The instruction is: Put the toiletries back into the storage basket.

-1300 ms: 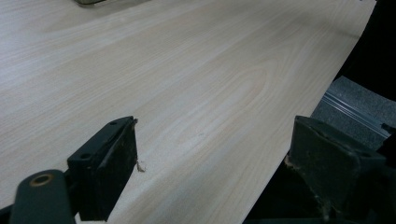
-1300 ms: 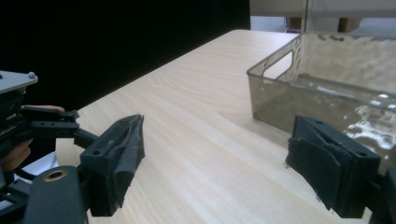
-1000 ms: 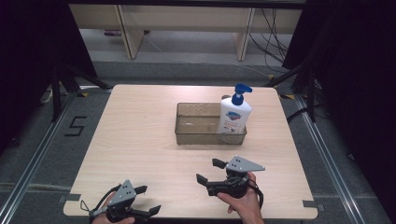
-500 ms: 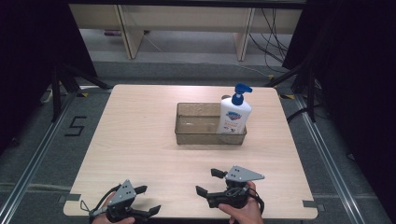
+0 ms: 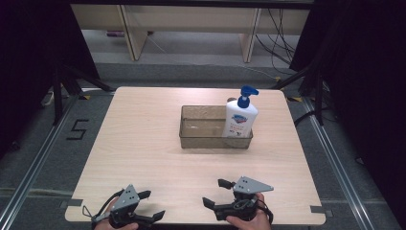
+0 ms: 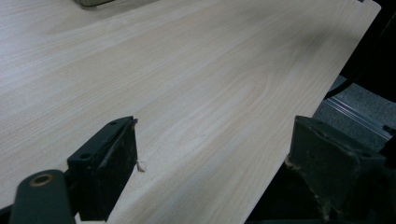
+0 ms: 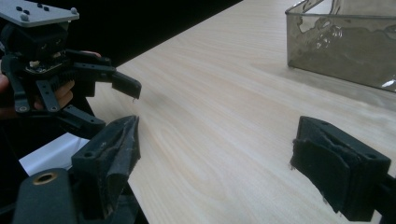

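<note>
We find the right claw point(image 5: 215, 192) low over the near edge of the surface point(image 5: 143, 143), held in a hand point(image 5: 249, 221) that enters from the bottom of the high view. Its jaws stand wide apart with nothing between them, pointing leftward across the surface toward the other claw. A grey three-cornered plate sits on top of it. In the right gripper view the two black jaws frame bare wood, and the worn pads point(image 7: 327, 170) show frayed edges.

The left claw point(image 5: 153, 205) sits at the near left corner, also gripped by a hand point(image 5: 115, 224). Its jaws are likewise spread wide and empty, angled to the right along the near edge. In the left gripper view its jaws rise over the wood grain, with the right-hand jaw hanging over the edge of the surface. In the right gripper view we see the left claw point(image 7: 116, 105) a short way off, its jaws parted.

We count two claws, one clear bin point(image 5: 201, 139) and one soap bottle point(image 5: 239, 120).

The bin stands near the middle of the surface, somewhat right of centre, well apart from both claws and farther from the person. The bottle, white with a blue pump head, stands upright in the right end of the bin. The bin's left part holds nothing we can make out. The right claw is the nearer of the two to the bin point(image 7: 341, 44), whose near wall shows at the upper right of the right gripper view. A corner of the bin point(image 6: 93, 2) also shows at the top edge of the left gripper view.
</note>
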Motion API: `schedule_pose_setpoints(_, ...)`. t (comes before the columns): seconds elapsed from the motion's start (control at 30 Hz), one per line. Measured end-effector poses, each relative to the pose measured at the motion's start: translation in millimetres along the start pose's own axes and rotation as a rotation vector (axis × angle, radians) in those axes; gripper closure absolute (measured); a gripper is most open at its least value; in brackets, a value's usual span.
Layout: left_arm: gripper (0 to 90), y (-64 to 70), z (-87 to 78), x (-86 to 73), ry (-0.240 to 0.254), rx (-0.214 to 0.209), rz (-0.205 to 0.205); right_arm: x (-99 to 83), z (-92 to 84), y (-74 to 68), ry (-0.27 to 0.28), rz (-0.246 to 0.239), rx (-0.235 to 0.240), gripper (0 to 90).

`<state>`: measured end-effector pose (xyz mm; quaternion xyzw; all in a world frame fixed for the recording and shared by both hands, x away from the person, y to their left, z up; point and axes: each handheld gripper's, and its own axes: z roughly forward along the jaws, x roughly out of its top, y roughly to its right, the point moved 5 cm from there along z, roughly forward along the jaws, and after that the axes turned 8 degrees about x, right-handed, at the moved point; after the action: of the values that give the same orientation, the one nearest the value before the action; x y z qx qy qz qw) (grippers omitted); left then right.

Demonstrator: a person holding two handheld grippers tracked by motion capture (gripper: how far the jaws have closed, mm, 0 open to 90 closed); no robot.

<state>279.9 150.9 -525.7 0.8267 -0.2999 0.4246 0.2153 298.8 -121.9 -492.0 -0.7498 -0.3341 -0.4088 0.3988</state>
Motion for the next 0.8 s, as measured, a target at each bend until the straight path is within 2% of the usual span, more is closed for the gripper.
schedule_pose_setpoints(0.03,14.8,0.0,0.0,0.0,0.000,0.000,0.002,-0.9,0.9,-0.8,0.011,0.003,0.009,15.4)
schedule_pose_setpoints(0.1,14.8,0.1,-0.1,0.2,0.002,-0.001,0.002,-3.1,-1.6,-1.7,-0.001,0.013,-0.002,15.4)
schedule_pose_setpoints(0.13,14.8,0.2,0.0,0.2,0.002,-0.001,0.002,-3.8,-1.2,-0.1,0.005,-0.008,-0.001,15.4)
schedule_pose_setpoints(0.17,14.8,0.1,0.0,0.1,0.001,-0.001,0.003,-5.1,-2.3,-1.8,0.008,0.005,0.010,15.4)
schedule_pose_setpoints(0.2,14.8,0.1,0.0,-0.1,-0.001,-0.001,0.005,-7.2,-3.3,-4.1,-0.003,0.038,0.006,15.4)
schedule_pose_setpoints(0.23,14.8,-0.4,-0.2,-0.4,-0.007,-0.001,0.011,-8.1,-3.0,-0.5,0.000,-0.005,-0.008,15.4)
schedule_pose_setpoints(0.3,14.8,0.0,0.1,-0.4,-0.007,-0.002,0.011,-11.8,-2.9,-3.3,-0.008,0.005,0.007,15.4)
schedule_pose_setpoints(0.33,14.8,0.1,0.0,-0.5,-0.008,-0.002,0.010,-13.1,-5.1,-2.7,-0.026,-0.014,-0.003,15.5)
schedule_pose_setpoints(0.37,14.8,0.0,0.3,-0.5,-0.005,0.001,0.009,-14.4,-4.8,-5.2,-0.021,0.002,0.011,15.5)
schedule_pose_setpoints(0.43,14.8,0.3,0.4,-0.5,-0.003,0.000,0.004,-15.4,-7.3,-3.9,-0.026,-0.024,-0.006,15.5)
schedule_pose_setpoints(0.57,14.8,0.1,0.1,-0.5,-0.008,0.001,0.011,-18.1,-10.0,-7.5,-0.012,-0.005,-0.001,15.5)
schedule_pose_setpoints(0.67,14.8,-0.1,-0.2,-0.3,-0.005,0.001,0.014,-20.2,-13.0,-7.5,-0.011,-0.016,-0.012,15.5)
schedule_pose_setpoints(0.7,14.8,-0.2,-0.3,-0.2,-0.005,0.001,0.013,-21.0,-13.6,-8.8,-0.005,-0.002,0.000,15.5)
schedule_pose_setpoints(0.73,14.8,-0.4,-0.4,-0.2,-0.004,0.002,0.013,-22.0,-14.7,-9.2,-0.006,0.010,-0.007,15.5)
schedule_pose_setpoints(0.77,14.8,-0.5,-0.4,-0.3,-0.005,0.002,0.014,-22.6,-16.6,-8.3,-0.010,0.000,-0.015,15.5)
schedule_pose_setpoints(0.8,14.8,-0.4,-0.3,-0.4,-0.006,0.002,0.014,-24.2,-18.0,-8.8,-0.021,0.024,-0.026,15.5)
